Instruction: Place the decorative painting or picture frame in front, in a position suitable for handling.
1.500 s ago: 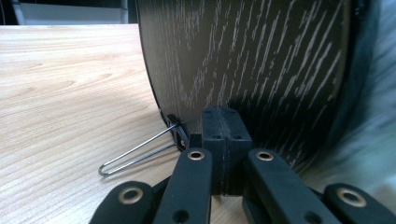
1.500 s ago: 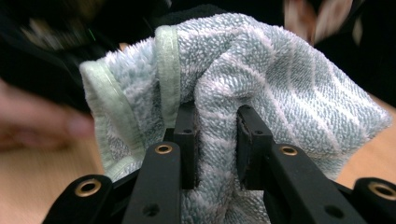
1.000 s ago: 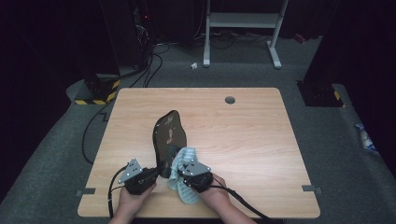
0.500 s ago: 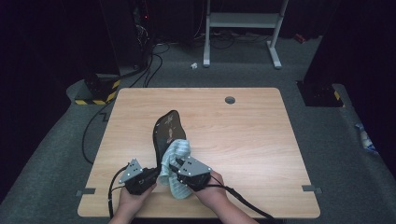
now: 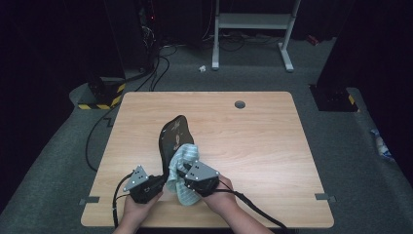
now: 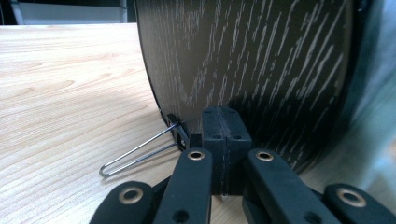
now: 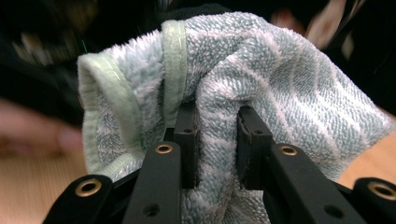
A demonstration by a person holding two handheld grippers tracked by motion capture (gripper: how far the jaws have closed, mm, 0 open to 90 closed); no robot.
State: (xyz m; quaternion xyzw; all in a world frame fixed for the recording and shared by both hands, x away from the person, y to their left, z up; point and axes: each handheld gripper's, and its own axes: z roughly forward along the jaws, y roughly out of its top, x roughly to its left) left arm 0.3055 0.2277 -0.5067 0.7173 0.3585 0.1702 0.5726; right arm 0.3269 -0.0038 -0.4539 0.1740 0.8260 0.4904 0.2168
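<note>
Dark wood-grain oval board (image 5: 172, 139) standing on edge on the wooden surface (image 5: 253, 141), left gripper (image 6: 223, 140) fingers closed at its base, right gripper (image 7: 215, 140) fingers pinching a pale blue towel (image 7: 261, 79) against it

A pale blue-green towel (image 7: 261, 79) with white woven stripes and a light green hem fills the centre of the right gripper view, pinched between black jaws with brass-coloured rivets. In the left gripper view, a dark brown board (image 6: 261, 60) streaked with pale wood grain stands at upper right — beside it a silver wire clip (image 6: 140, 151). The light wooden table (image 5: 272, 141) shows honey-toned grain — grey carpet (image 5: 350, 161) surrounds it.
</note>
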